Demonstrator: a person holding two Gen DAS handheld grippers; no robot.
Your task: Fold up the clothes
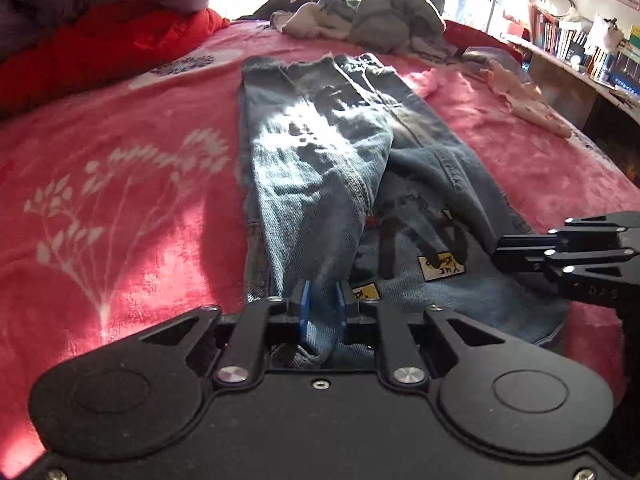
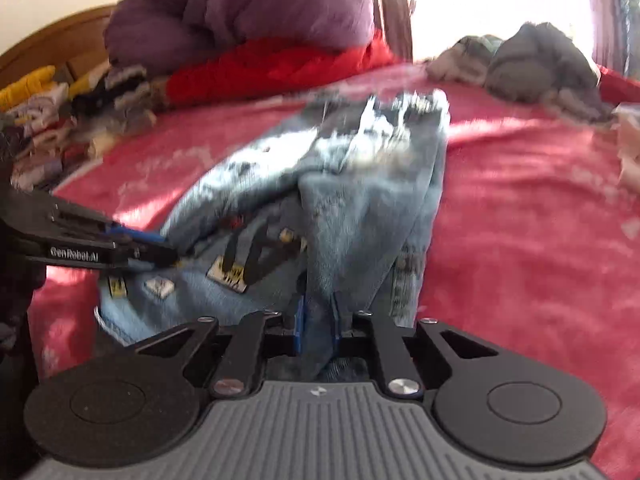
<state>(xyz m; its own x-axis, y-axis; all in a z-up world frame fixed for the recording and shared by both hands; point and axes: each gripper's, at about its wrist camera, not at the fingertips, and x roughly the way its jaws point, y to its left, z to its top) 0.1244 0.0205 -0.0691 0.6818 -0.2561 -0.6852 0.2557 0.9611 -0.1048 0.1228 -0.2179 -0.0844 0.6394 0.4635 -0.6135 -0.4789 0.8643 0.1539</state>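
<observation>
Left gripper (image 1: 322, 304): blue pads clamp a raised fold of the jeans (image 1: 320, 152). Right gripper (image 2: 318, 320): jaws clenched on another bunched denim fold at the garment's near end. The jeans lie lengthwise on the pink blanket (image 1: 120, 184), patches facing up. A pile of grey clothes (image 1: 372, 16) sits at the far end, well apart.
</observation>
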